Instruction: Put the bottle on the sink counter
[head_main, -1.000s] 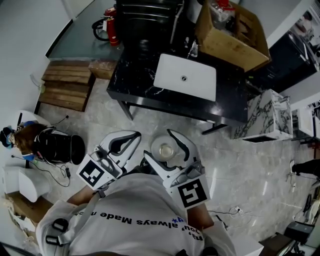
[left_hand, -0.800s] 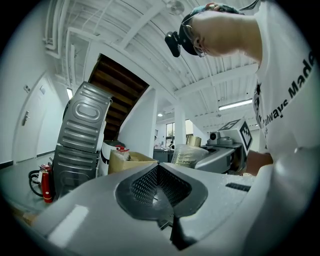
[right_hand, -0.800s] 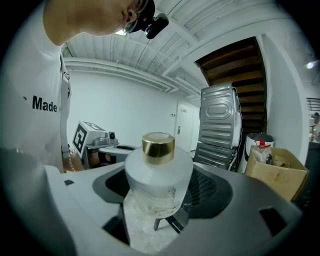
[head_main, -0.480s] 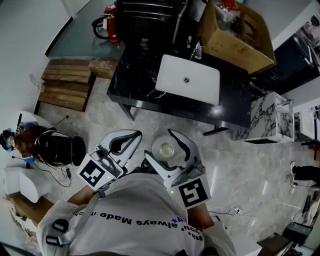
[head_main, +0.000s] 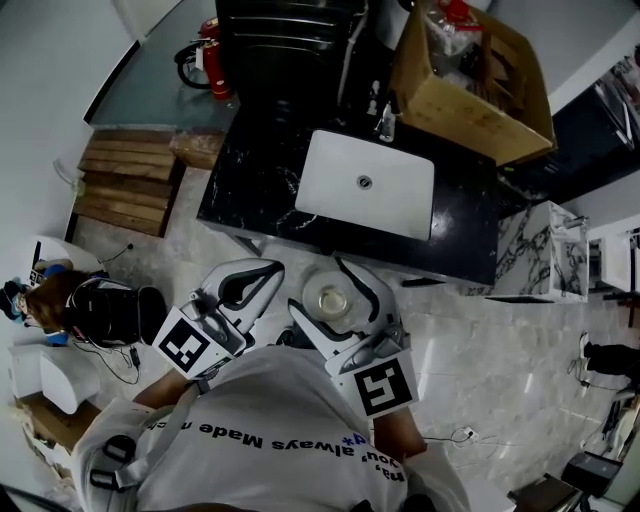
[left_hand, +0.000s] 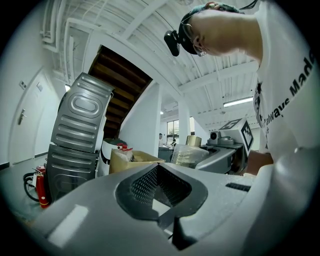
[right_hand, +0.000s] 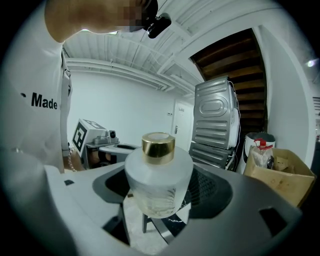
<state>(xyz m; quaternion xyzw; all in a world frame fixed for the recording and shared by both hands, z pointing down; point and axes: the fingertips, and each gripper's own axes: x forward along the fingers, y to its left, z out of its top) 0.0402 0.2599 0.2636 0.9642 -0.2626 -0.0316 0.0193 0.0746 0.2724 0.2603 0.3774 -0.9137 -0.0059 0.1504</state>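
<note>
Frosted glass bottle with gold cap pinched upright between fingers of right gripper. Carried over pale stone floor, not yet at black marble tabletop. Left gripper empty, fingers pressed together.

Step in hand, by judgement: carry to tabletop. Keep bottle vertical and squeeze constant. Aim for bare black stone left of white rectangular basin, not the basin itself. Lower until base sits flat, then ease fingers apart.

Against one second ago: tabletop and basin nearer and larger in head view. Both grippers and bottle placed as before.
</note>
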